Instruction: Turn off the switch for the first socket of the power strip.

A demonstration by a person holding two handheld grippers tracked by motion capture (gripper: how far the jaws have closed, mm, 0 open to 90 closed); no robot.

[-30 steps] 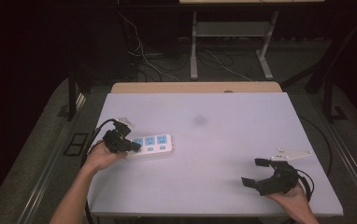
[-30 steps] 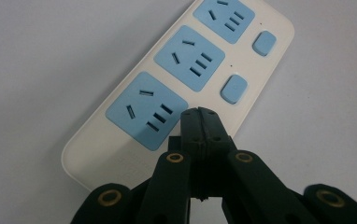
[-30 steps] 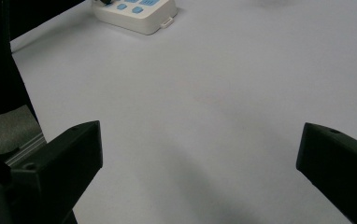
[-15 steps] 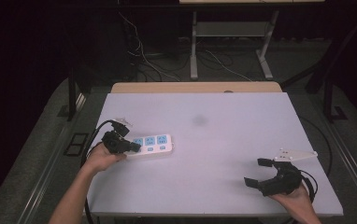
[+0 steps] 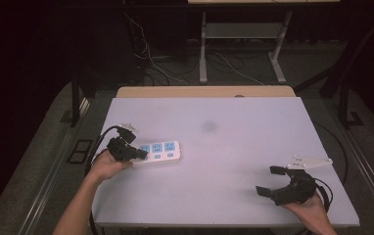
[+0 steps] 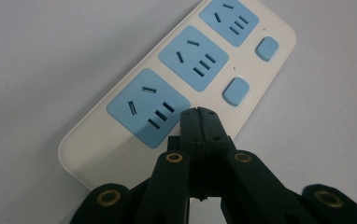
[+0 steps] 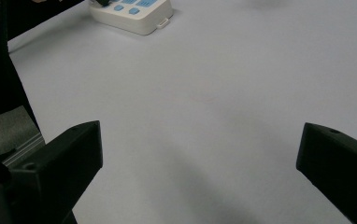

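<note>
White plastic power strip [image 6: 181, 84] with three blue sockets and small blue buttons lies flat on the left part of the pale grey table [image 5: 224, 161], near its left edge. Left gripper [image 6: 199, 122], black and held in the person's left hand [image 5: 107, 165], has its jaws pressed together, tips over the strip beside the nearest socket. Right gripper [image 5: 273, 181] sits at the near right corner, jaws spread wide, holding nothing

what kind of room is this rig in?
Probably a lab or data-collection room, not a home: a bare white table holding a single power strip, loose cables on the floor behind it, and a metal table frame against dark surroundings.
</note>
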